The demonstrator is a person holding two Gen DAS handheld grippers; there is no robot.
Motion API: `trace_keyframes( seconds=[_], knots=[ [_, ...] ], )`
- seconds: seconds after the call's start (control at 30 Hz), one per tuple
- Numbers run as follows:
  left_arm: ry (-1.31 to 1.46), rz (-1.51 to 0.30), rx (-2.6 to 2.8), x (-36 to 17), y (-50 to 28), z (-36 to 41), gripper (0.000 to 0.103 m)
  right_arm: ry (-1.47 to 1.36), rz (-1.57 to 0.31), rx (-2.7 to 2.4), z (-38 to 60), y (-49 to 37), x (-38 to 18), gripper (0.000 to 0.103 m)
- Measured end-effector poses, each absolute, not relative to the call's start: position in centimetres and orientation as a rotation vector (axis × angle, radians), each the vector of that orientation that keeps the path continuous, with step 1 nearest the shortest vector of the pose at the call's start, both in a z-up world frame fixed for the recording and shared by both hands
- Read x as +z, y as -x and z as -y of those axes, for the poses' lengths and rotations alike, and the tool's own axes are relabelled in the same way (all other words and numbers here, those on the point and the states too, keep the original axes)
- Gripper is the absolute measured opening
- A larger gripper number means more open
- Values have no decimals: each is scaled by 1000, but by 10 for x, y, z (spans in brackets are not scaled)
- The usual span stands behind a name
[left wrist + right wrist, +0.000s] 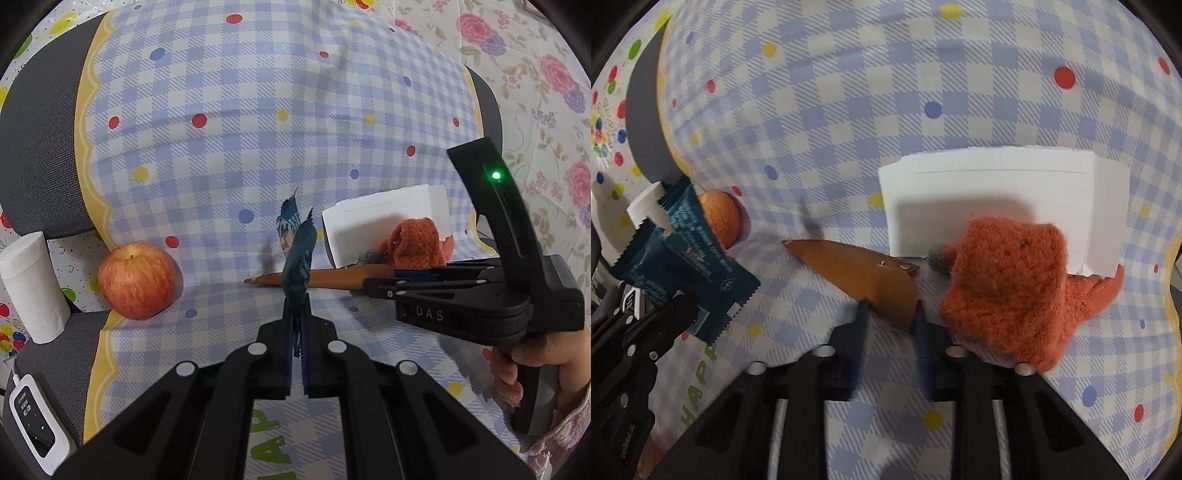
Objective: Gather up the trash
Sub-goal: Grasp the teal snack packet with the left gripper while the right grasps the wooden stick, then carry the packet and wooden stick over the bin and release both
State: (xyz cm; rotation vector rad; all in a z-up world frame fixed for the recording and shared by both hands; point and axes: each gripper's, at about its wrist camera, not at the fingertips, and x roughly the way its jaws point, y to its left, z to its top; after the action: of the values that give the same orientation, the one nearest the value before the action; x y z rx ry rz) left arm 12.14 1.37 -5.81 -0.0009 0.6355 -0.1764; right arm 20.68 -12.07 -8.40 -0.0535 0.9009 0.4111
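Teal wrapper pinched in the clenched left gripper, lifted above the checked cloth; right gripper, jaws parted around the brown leather piece, likely grasps next.

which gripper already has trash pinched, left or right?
The left gripper: shut on the teal wrapper. The right gripper only straddles the brown leather sheath, fingers apart.

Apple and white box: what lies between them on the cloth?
In the left wrist view, the brown leather sheath and the teal wrapper, held above the cloth in the left gripper.
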Motion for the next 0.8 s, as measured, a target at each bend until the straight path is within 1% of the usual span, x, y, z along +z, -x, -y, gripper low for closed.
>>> trace_keyframes(
  seconds=[0.2,0.23,0.53,0.8],
  knots=[
    [3,-618,-163,-52,-106,-17,1,125,-820,454,111,-154,-60,6],
    [2,-619,-163,-52,-101,-18,1,128,-810,458,112,-145,-56,5],
    [1,-622,-199,-37,-43,-22,1,116,-729,453,132,-49,-12,5],
    [-10,-604,-247,-19,12,-11,1,112,-673,387,150,7,-1,5]
  ],
)
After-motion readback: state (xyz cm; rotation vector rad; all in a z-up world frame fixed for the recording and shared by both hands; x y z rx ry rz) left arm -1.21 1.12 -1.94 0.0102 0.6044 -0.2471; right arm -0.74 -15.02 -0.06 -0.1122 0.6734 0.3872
